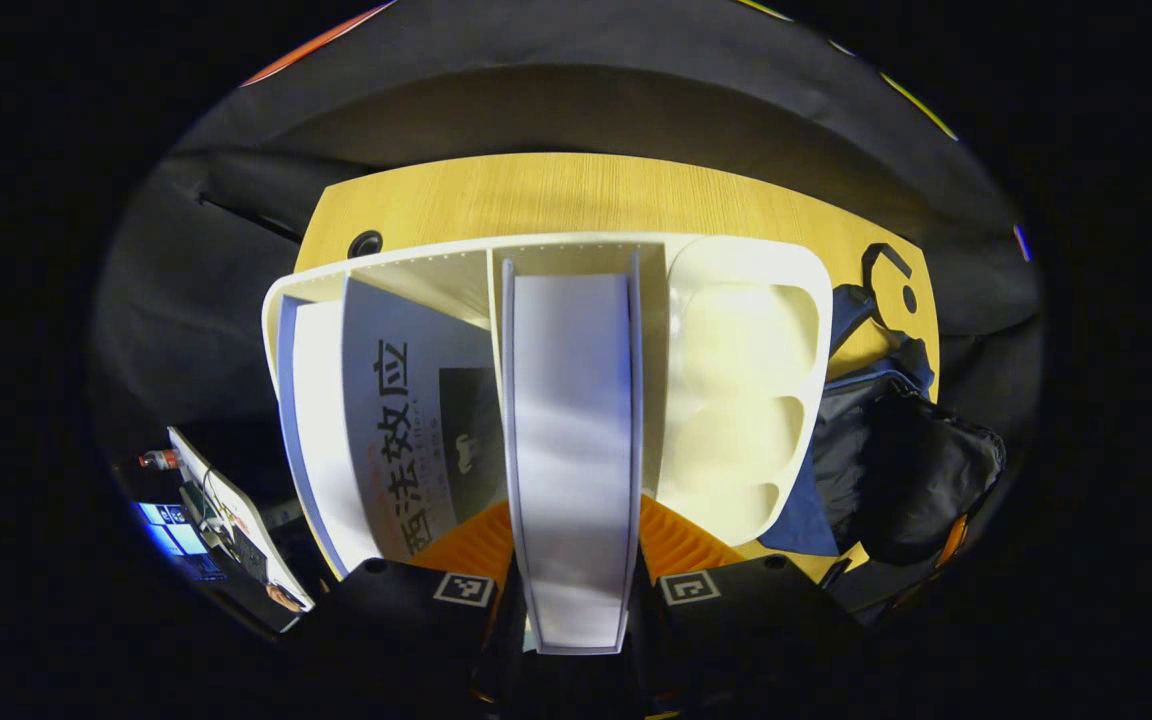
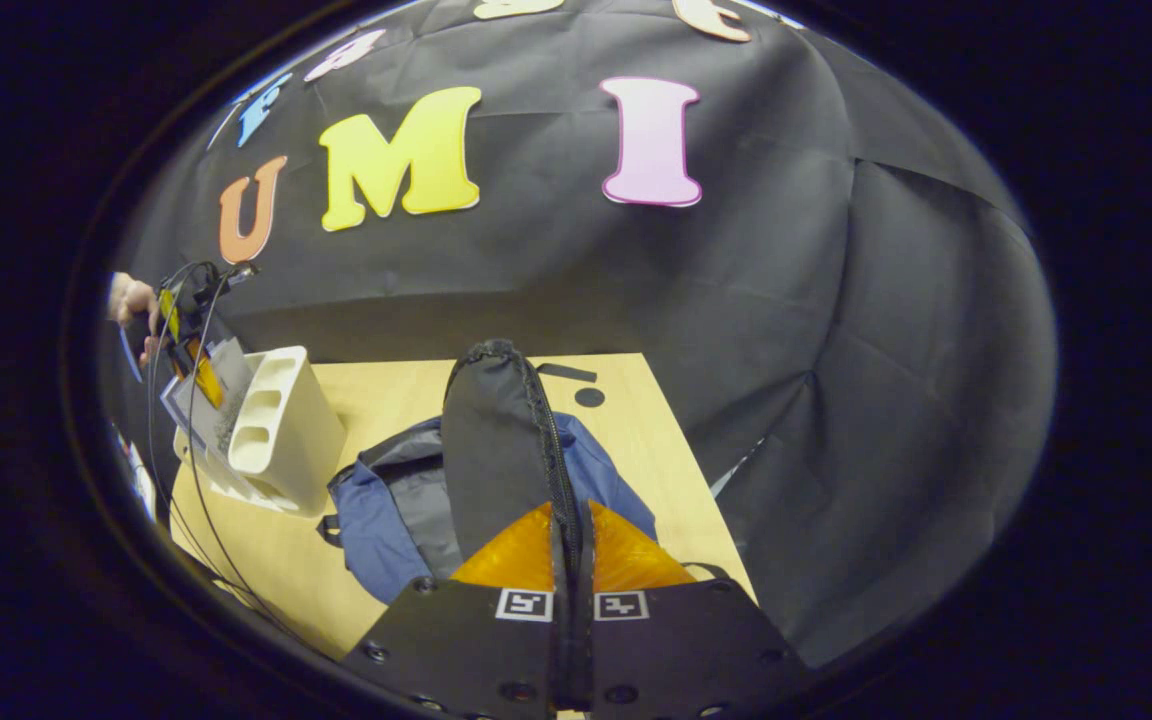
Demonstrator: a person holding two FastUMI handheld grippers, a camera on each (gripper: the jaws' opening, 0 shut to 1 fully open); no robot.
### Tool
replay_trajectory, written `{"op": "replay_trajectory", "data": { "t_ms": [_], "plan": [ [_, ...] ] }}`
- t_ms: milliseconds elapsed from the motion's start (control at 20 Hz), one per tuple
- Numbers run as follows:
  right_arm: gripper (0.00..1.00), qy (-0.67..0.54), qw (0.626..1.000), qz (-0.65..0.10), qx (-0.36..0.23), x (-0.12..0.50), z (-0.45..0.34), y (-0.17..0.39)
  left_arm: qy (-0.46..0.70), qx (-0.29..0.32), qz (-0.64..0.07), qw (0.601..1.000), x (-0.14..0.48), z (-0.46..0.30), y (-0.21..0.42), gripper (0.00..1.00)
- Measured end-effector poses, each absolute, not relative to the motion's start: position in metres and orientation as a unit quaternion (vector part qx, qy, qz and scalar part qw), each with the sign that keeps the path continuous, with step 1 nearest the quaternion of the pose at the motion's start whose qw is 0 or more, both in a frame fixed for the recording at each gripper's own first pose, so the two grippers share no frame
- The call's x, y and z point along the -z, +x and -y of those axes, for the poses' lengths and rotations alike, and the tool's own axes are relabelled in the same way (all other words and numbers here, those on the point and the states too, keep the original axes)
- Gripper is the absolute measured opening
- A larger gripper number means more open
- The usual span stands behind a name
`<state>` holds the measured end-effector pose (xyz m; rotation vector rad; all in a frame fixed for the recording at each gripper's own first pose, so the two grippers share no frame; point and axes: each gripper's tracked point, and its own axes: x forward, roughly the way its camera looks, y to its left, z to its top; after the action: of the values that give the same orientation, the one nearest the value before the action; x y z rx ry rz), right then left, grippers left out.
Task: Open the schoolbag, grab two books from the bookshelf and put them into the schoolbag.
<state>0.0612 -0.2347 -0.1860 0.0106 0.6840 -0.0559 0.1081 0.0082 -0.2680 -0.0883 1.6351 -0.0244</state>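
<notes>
Left claw (image 1: 576, 600): clamps the book (image 1: 573, 440) by its edges, to draw it from the bookshelf (image 1: 746, 400).
Right claw (image 2: 570, 560): pinches the schoolbag (image 2: 496, 470) flap upward, keeping the mouth open.

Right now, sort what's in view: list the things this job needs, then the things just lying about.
Job:
- book gripped by the left gripper
- second book in the white bookshelf
- schoolbag, its flap pinched by the right gripper

Lying about:
- bottle
- board off the wooden table
</notes>
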Motion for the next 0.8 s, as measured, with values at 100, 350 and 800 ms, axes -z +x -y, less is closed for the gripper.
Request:
{"op": "replay_trajectory", "data": {
  "t_ms": [100, 350, 800],
  "plan": [
    [0.0, 0.001, 0.942, -0.335, 0.026, 0.185, 0.233, 0.062, -0.054, 0.014, -0.731, 0.68, 0.254, -0.008, 0.097, 0.45],
    [0.0, -0.011, 0.943, -0.333, 0.025, 0.182, 0.231, 0.062, -0.057, 0.043, -0.723, 0.687, 0.193, -0.013, 0.058, 0.43],
    [0.0, -0.014, 0.943, -0.331, 0.033, 0.18, 0.225, 0.056, -0.106, 0.099, -0.698, 0.701, 0.106, -0.032, -0.026, 0.42]
  ]
}}
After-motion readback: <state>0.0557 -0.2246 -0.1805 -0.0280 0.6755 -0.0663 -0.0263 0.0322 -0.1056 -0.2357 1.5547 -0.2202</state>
